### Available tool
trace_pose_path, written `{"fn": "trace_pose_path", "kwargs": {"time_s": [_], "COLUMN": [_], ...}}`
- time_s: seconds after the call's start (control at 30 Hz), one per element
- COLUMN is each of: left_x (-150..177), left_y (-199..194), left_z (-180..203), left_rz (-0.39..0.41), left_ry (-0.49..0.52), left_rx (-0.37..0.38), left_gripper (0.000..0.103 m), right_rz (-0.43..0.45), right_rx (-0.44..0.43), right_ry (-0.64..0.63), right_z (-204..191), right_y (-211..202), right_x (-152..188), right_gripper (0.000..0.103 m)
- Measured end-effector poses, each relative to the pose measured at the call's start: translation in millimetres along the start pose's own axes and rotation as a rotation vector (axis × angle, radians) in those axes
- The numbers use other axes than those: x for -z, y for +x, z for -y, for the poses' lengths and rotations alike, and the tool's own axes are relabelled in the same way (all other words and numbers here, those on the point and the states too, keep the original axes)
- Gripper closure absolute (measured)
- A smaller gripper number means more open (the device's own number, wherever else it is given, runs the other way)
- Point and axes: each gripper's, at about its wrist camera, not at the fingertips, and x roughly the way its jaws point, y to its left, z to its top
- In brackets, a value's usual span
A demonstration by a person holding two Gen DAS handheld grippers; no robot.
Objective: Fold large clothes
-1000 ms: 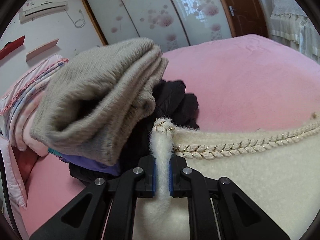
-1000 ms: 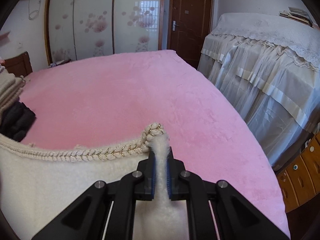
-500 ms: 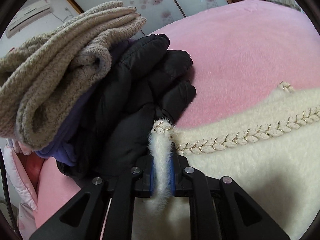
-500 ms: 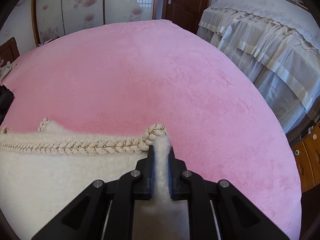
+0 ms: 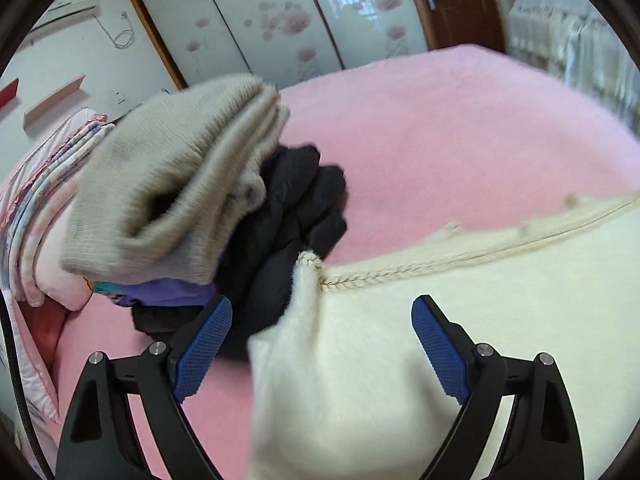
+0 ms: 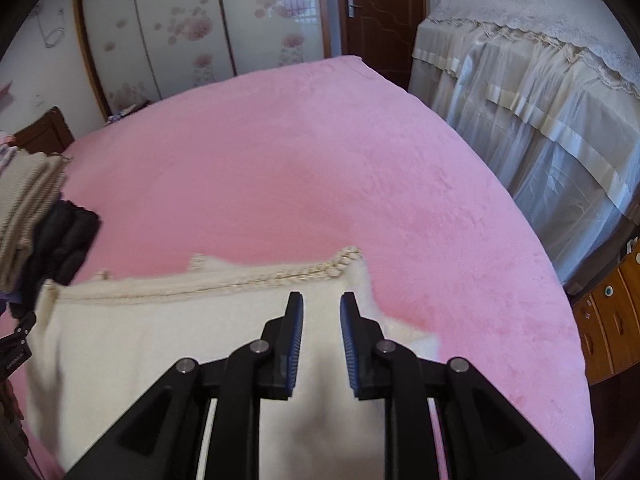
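A cream fluffy garment (image 5: 440, 320) with a braided trim (image 5: 380, 276) lies flat on the pink bed (image 5: 440, 140). My left gripper (image 5: 322, 304) hovers over its left corner. Its jaws are opening wide, and the raised corner stands loose between the pads without touching them. In the right wrist view the same garment (image 6: 160, 340) and trim (image 6: 280, 274) lie below my right gripper (image 6: 321, 298). Its jaws are opening and stand a little apart, with no cloth pinched between them.
A pile of folded clothes sits at the garment's left: a beige knit (image 5: 172, 184) on a black puffy jacket (image 5: 292, 216) and a purple piece (image 5: 168, 292). Pink quilts (image 5: 36, 208) lie further left. Lace-draped furniture (image 6: 540, 100) and wooden drawers (image 6: 612, 320) stand right of the bed.
Both grippers have let go of the garment's corners. The left jaws have sprung wide, the right ones only slightly. Both hands have drawn back and up, and the trimmed edge now rests on the bed.
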Motion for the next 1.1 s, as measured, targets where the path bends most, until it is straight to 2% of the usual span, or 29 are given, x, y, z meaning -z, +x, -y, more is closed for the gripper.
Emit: {"fn": "trace_pose_path", "kwargs": {"time_s": [0.07,0.13,0.2,0.27,0.33,0.4,0.47,0.57,0.67,0.8,0.83,0.9,1.03,1.1], "left_x": [-7.0,-11.3,-8.6,-2.0,12.6,30.1,52.2,93.8,134.0,174.3,181.8,191.8,195.5,198.1], "left_y": [-31.3,-61.2,-95.7,-123.1,-145.3,-155.8,-164.7,-160.7,-136.9,-84.6,-71.7,-56.0,-44.8,-41.5], "left_z": [-5.9,-11.7,-17.0,-22.0,-25.6,-30.2,-34.9,-32.7,-21.2,-2.9,-1.0,-3.4,-16.7,-20.7], "left_rz": [0.018,0.048,0.078,0.11,0.126,0.122,0.121,0.122,0.072,-0.061,-0.102,-0.135,-0.135,-0.143], "left_ry": [-0.014,-0.024,-0.036,-0.053,-0.069,-0.101,-0.146,-0.217,-0.269,-0.293,-0.296,-0.311,-0.332,-0.34], "left_rx": [0.04,0.052,0.061,0.081,0.11,0.131,0.148,0.163,0.175,0.161,0.151,0.139,0.079,0.085], "left_gripper": [0.012,0.011,0.003,0.001,0.001,0.001,0.001,0.001,0.002,0.02,0.02,0.02,0.018,0.017], "right_rz": [0.003,0.003,0.021,0.063,0.112,0.162,0.174,0.132,0.157,0.069,0.058,0.037,0.041,0.052], "right_rx": [-0.041,-0.09,-0.139,-0.195,-0.227,-0.223,-0.223,-0.184,-0.107,-0.101,-0.092,-0.055,0.043,0.107], "right_ry": [-0.001,0.003,0.002,-0.003,-0.019,-0.041,-0.071,-0.157,-0.215,-0.221,-0.223,-0.239,-0.244,-0.23], "right_z": [-7.7,-14.0,-20.6,-24.9,-29.4,-34.5,-39.6,-54.4,-65.7,-77.2,-78.7,-78.3,-56.2,-35.6], "right_y": [-23.1,-48.1,-73.6,-96.6,-117.5,-133.8,-139.8,-132.8,-117.0,-75.3,-68.4,-53.2,-40.6,-40.4], "right_x": [-1.1,-0.9,1.9,8.0,19.6,37.3,57.9,95.2,134.7,172.8,180.8,192.4,198.1,196.2], "right_gripper": [0.083,0.077,0.075,0.074,0.074,0.074,0.074,0.074,0.074,0.075,0.075,0.075,0.078,0.079]}}
